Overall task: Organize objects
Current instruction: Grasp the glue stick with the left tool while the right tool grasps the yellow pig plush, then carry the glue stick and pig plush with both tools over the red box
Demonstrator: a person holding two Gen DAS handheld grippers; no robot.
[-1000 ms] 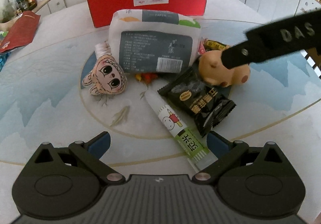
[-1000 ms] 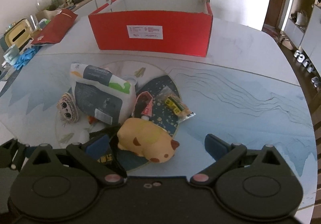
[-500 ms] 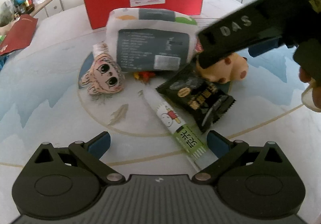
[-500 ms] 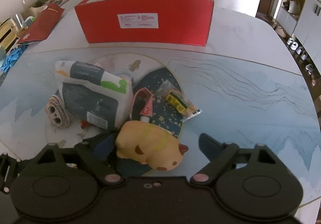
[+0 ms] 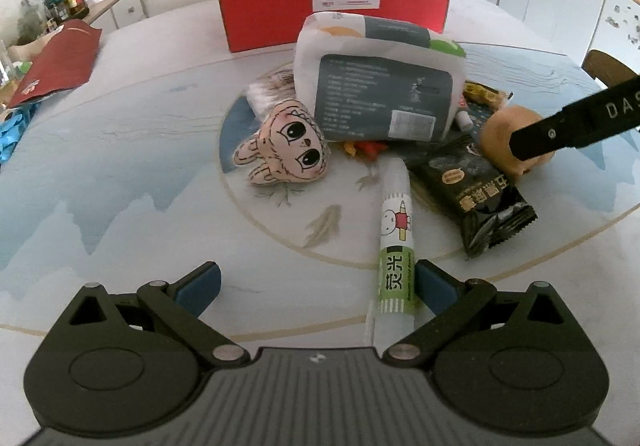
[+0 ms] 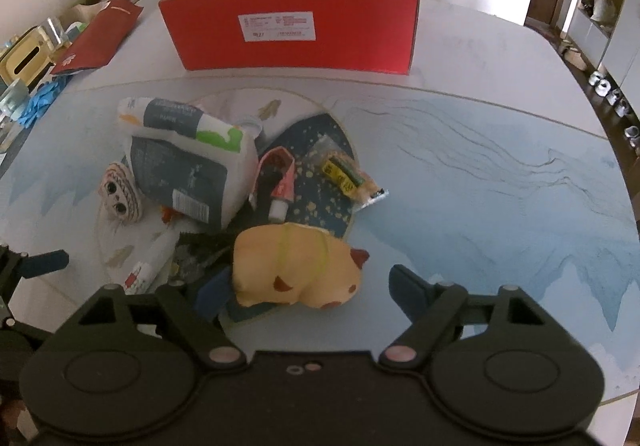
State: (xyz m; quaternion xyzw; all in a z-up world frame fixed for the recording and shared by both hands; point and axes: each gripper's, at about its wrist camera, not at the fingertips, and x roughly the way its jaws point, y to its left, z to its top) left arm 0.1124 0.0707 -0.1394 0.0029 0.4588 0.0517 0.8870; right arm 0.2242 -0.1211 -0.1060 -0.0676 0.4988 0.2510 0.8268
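Right gripper [image 6: 306, 288] is sitting low over the table [image 6: 480, 174], jaws spread wide around the yellow plush toy [image 6: 296, 270], not clamping it. Toy is lying on its side, well in front of the red box [image 6: 296, 30]. Left gripper [image 5: 316, 282] is hovering level, jaws wide open, holding nothing; glue stick [image 5: 394, 238] is lying just inside its right finger, pointing toward the red box. Tissue pack [image 5: 380, 86] is sitting nearer the red box.
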